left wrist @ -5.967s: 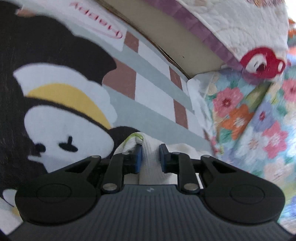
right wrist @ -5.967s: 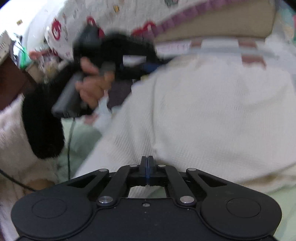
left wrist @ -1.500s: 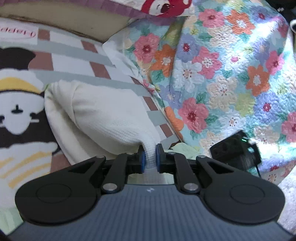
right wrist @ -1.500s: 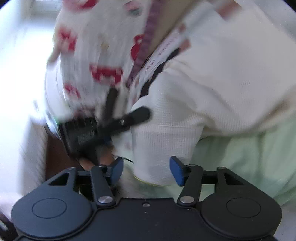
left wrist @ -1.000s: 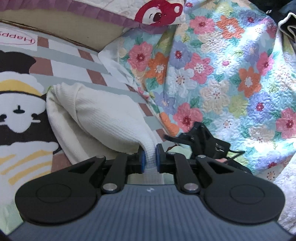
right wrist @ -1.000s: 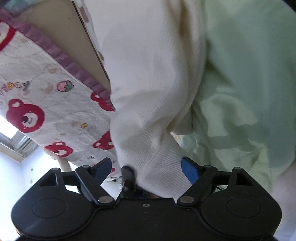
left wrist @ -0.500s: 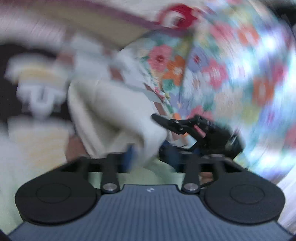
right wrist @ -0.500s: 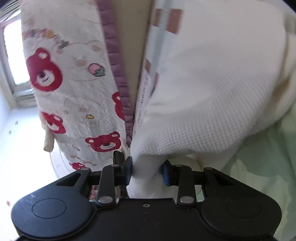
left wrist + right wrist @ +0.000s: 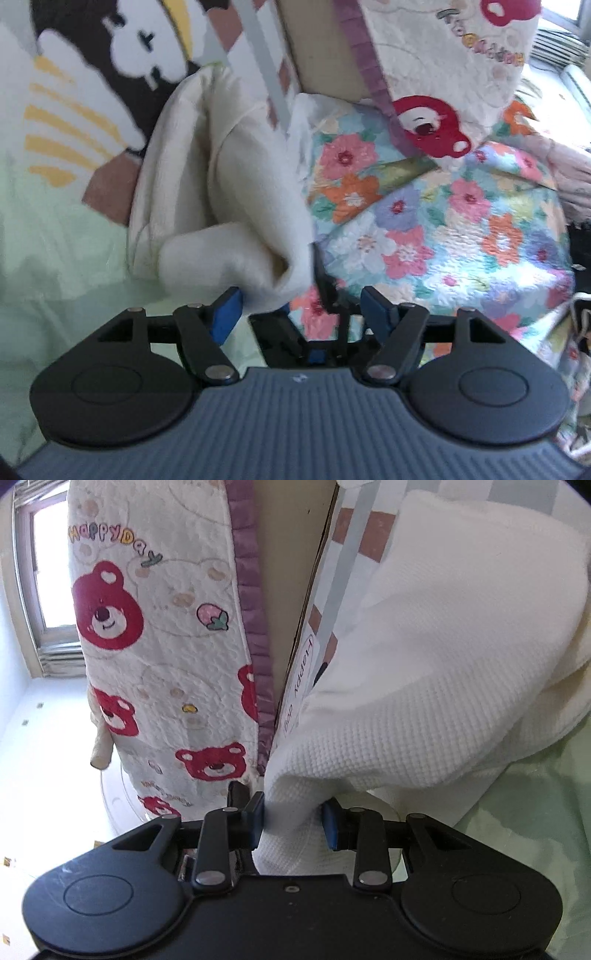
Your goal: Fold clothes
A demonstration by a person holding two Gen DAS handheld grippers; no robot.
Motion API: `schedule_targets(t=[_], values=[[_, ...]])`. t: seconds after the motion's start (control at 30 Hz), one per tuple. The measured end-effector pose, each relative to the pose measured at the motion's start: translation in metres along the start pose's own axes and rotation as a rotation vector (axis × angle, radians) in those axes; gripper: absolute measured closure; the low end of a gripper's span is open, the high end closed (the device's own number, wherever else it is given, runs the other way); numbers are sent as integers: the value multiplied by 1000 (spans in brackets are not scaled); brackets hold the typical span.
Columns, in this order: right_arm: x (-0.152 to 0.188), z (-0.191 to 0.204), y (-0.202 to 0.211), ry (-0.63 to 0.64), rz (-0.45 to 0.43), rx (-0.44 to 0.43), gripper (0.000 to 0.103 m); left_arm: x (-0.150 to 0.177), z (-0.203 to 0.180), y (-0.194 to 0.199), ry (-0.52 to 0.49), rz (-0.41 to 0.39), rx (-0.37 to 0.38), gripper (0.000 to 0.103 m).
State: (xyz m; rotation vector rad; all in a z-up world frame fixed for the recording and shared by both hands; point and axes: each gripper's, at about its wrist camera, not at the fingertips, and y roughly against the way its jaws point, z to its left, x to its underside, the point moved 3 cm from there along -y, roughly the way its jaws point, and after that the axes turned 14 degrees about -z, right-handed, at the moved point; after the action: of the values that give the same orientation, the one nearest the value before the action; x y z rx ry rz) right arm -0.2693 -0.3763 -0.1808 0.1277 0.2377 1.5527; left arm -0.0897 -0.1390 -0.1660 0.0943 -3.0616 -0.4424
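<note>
The right gripper [image 9: 293, 821] is clamped on a thick fold of the white waffle top [image 9: 424, 672]; both blue pads press into the cloth. The left gripper [image 9: 301, 306] has just been opening, and its jaws stand wide apart. A rolled end of the top [image 9: 240, 206] lies by its left pad but is not squeezed. Under the top is a pale green sheet [image 9: 55, 258]. The top lies bunched on a cartoon blanket [image 9: 110, 55] with a black and white figure. Just beside it is a flower quilt [image 9: 443, 221]. Farther back stands a bear-print cushion [image 9: 155, 627] with a purple edge. A window [image 9: 44, 572] shows far behind.
</note>
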Motion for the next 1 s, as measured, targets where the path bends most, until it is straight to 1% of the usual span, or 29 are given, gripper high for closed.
schedule_targets(t=[0.07, 0.13, 0.2, 0.27, 0.33, 0.37, 0.43, 0.47, 0.5, 0.53, 0.6, 0.63, 0.7, 0.77, 0.8, 0.83, 0.87, 0.93, 1.0], values=[[-1, 0, 0, -6, -7, -4, 66, 8, 3, -1, 24, -24, -52, 33], [0, 1, 0, -13, -8, -4, 66, 11, 10, 1, 74, -71, -118, 29], [0, 0, 0, -28, -14, -4, 66, 14, 12, 2, 135, -109, -136, 29], [2, -1, 0, -45, -17, -5, 66, 16, 12, 2, 200, -140, -125, 29], [5, -2, 1, -46, -9, -2, 66, 17, 16, -2, 262, -151, -117, 29], [6, -2, 2, -48, -4, -1, 66, 18, 19, -4, 284, -156, -128, 29], [7, -5, 7, -66, 0, -13, 66, 18, 22, -7, 301, -201, -141, 33], [8, -8, 10, -75, 5, -15, 66, 16, 21, -8, 253, -223, -125, 38], [10, -11, 12, -85, 15, -15, 68, 13, 17, -9, 174, -239, -125, 59], [11, -13, 14, -94, 26, -14, 70, 12, 12, -9, 74, -246, -120, 70], [13, -16, 17, -87, 42, -4, 72, 10, 1, -8, -135, -257, -120, 78], [14, -17, 18, -68, 47, 9, 72, 11, -2, -8, -219, -261, -134, 79], [14, -19, 21, -36, 52, 45, 71, 14, -5, -9, -321, -256, -154, 81], [12, -24, 28, -29, 29, 78, 69, 16, -8, -12, -399, -256, -171, 81], [9, -28, 35, -35, 2, 104, 63, 17, -9, -13, -444, -256, -178, 81], [6, -31, 41, -39, -20, 130, 50, 20, -10, -15, -498, -249, -190, 81], [2, -34, 49, -45, -47, 153, 46, 20, -7, -13, -521, -229, -195, 81], [-8, -42, 66, -79, -101, 166, 46, 18, 2, -15, -500, -183, -217, 80], [-15, -48, 82, -119, -151, 179, 44, 15, 10, -13, -453, -162, -228, 78]])
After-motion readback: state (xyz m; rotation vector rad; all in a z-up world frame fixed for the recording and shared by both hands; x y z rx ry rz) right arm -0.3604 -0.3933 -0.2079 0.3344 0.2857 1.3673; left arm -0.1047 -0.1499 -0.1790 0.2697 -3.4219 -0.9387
